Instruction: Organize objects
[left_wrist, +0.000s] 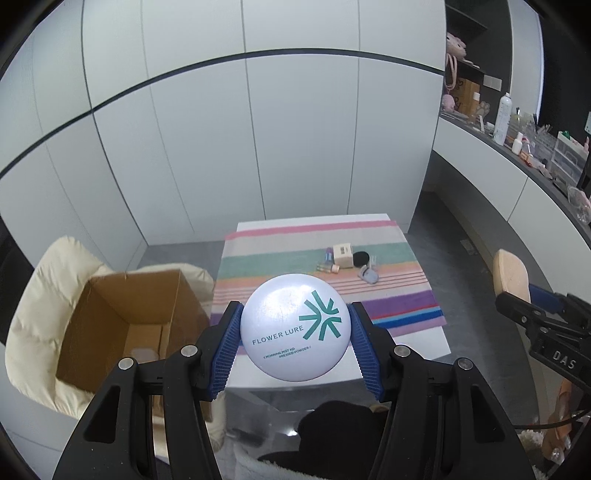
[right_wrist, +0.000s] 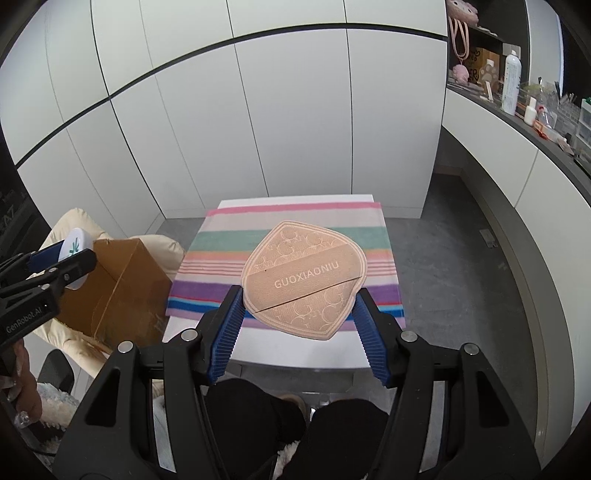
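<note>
Both grippers loaded above the striped surface.

On my left, the open cardboard box (left_wrist: 122, 325) sits on a cream cushion beside the surface (left_wrist: 413, 354). My left gripper (left_wrist: 294, 339) clamps the round white powder compact (left_wrist: 294, 326) by its rim, in the air. My right gripper (right_wrist: 298, 321) pinches the peach powder puff (right_wrist: 304, 275), held flat over the striped cloth (right_wrist: 218, 258).

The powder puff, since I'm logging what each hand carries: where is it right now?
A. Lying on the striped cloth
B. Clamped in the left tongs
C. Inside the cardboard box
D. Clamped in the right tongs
D: the right tongs press their blue pads on the edges of the powder puff, holding it above the striped cloth.
</note>
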